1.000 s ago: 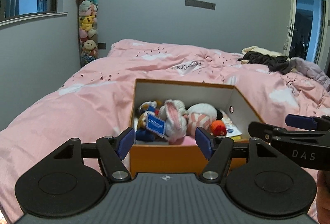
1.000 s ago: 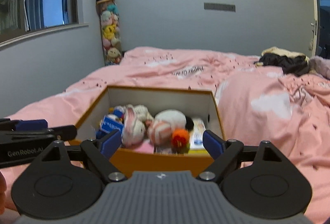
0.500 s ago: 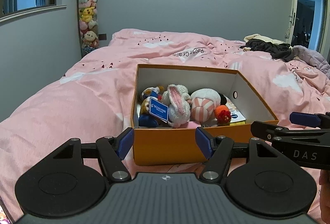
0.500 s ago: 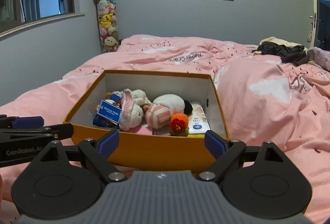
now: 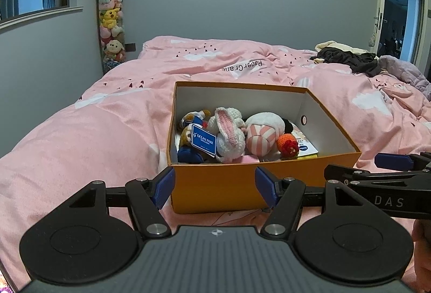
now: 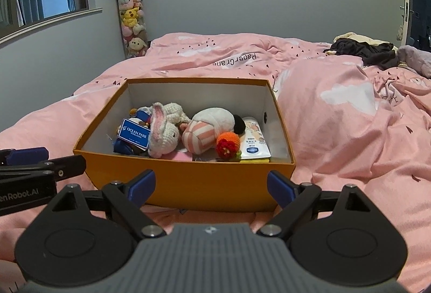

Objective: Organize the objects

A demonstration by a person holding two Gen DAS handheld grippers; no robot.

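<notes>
pink bed (image 5: pixel 107 131), orange box (image 5: pixel 242 190) lengthwise probably away from camera, both grippers' jaws spread, empty

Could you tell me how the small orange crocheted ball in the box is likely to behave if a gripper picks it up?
The orange crocheted ball looks like soft yarn, so it probably squashes between the fingers rather than slipping. Being small, it is likely light. Its round shape suggests it could roll if nudged, though the striped plush and flat packet beside it may hold it.
</notes>
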